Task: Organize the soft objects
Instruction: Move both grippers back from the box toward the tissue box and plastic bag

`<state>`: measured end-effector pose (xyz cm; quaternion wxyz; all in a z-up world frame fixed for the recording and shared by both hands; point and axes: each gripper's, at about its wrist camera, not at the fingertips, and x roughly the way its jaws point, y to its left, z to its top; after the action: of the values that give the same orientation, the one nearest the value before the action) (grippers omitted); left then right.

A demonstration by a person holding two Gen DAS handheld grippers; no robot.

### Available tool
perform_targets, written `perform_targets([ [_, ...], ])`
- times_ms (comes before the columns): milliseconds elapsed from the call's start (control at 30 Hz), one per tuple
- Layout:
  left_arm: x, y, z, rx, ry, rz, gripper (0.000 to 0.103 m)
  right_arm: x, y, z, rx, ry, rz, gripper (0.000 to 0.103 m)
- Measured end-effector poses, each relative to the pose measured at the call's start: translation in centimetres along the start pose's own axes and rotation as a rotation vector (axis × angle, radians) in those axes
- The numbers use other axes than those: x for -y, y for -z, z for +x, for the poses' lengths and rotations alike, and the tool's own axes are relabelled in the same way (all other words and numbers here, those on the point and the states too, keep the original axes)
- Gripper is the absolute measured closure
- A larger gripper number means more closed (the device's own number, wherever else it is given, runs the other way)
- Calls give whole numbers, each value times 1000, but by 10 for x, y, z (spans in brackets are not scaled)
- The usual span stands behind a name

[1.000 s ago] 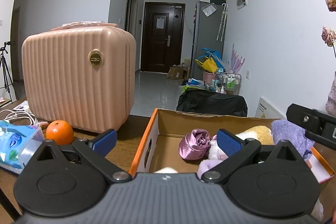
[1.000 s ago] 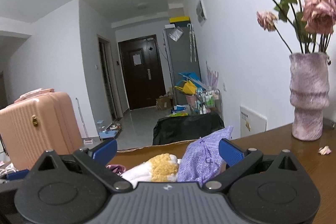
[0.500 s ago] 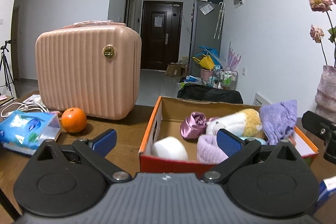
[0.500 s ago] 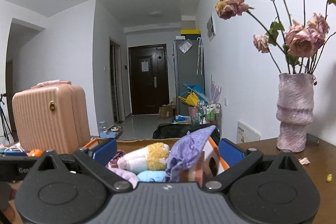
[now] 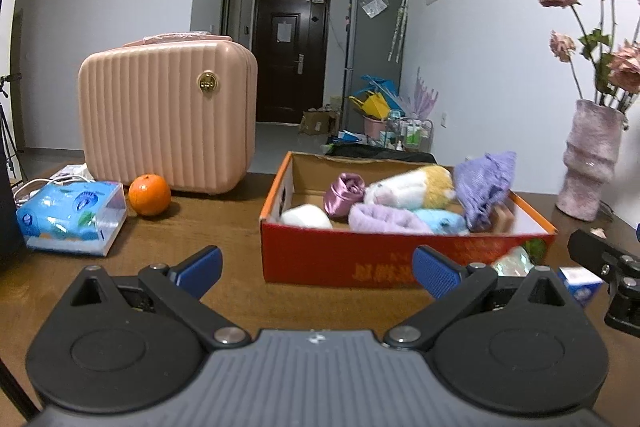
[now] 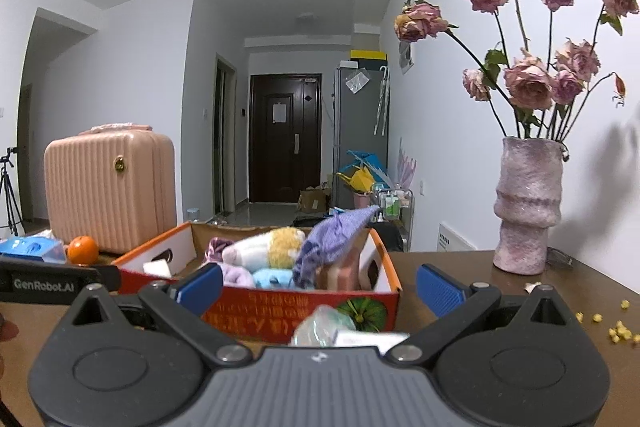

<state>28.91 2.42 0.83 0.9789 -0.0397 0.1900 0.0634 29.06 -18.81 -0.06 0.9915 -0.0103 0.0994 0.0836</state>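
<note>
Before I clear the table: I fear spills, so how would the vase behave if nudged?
The vase looks tall and narrow, with long flowers rising well above it, so it probably tips easily. Its rough surface suggests ceramic, likely fragile. It seems heavy enough not to slide.

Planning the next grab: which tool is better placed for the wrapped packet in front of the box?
Right. The right tool straddles the packet with open fingers; the left tool has it off to one side.
</note>
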Motion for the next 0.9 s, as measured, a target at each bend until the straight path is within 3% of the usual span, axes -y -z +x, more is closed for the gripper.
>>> perform_targets([
  [533,7,31,-56,-42,85,21,0,18,25,-64,-68,6,14,0],
  [900,5,35,-58,-68,103,10,0,18,30,-64,-93,11,10,0],
])
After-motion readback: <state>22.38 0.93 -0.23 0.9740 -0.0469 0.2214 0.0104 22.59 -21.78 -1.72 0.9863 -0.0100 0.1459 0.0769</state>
